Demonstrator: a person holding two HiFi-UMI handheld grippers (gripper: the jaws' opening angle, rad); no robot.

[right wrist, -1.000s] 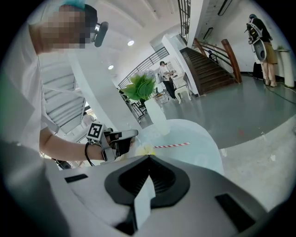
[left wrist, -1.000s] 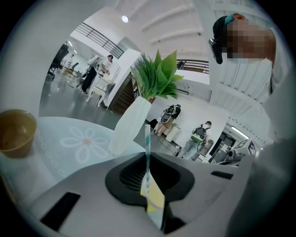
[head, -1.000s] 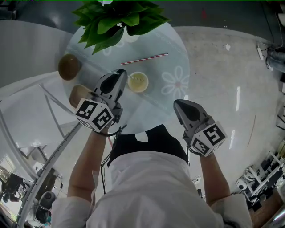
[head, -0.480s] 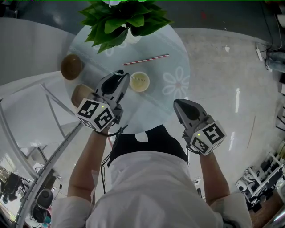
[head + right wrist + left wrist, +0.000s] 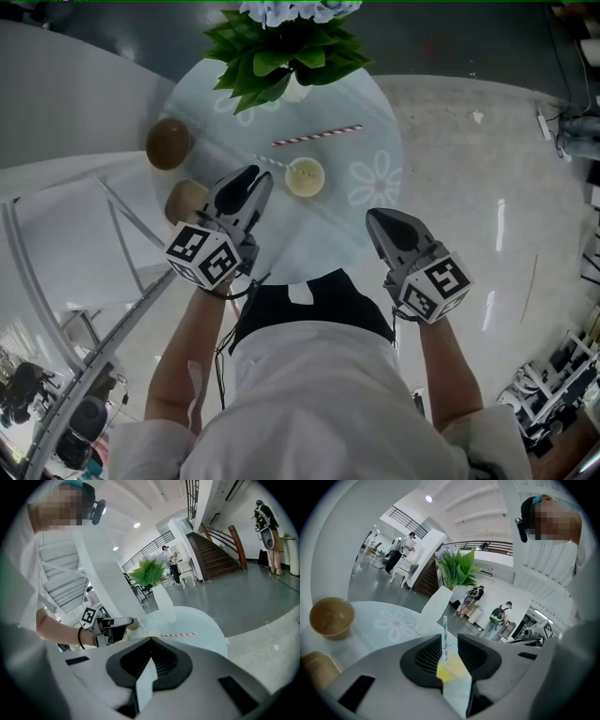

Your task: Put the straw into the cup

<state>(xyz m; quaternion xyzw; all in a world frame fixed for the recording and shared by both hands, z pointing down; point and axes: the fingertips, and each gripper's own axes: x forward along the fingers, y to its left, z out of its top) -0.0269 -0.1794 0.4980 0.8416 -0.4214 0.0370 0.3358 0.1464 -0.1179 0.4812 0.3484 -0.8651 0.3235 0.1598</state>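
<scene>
A clear cup (image 5: 306, 177) of yellow drink stands on the round glass table (image 5: 375, 112). A teal-striped straw (image 5: 274, 164) leans out of the cup toward my left gripper (image 5: 255, 175). In the left gripper view that straw (image 5: 444, 632) and the cup (image 5: 451, 670) show through the narrow gap of my left gripper (image 5: 449, 637), which is slightly open and not touching them. A red-and-white straw (image 5: 317, 137) lies flat behind the cup and shows again as the red straw (image 5: 178, 634) in the right gripper view. My right gripper (image 5: 380, 217) hovers at the near table edge, shut and empty.
A potted plant (image 5: 286, 52) in a white vase (image 5: 433, 611) stands at the table's far side. A brown bowl (image 5: 169, 143) and a tan cup (image 5: 186, 199) sit on the left part. Grey floor (image 5: 487, 187) lies to the right.
My left gripper has drawn back a little from the cup toward me. The head view has shifted, bringing more of the plant into sight. The right gripper has stayed put.
</scene>
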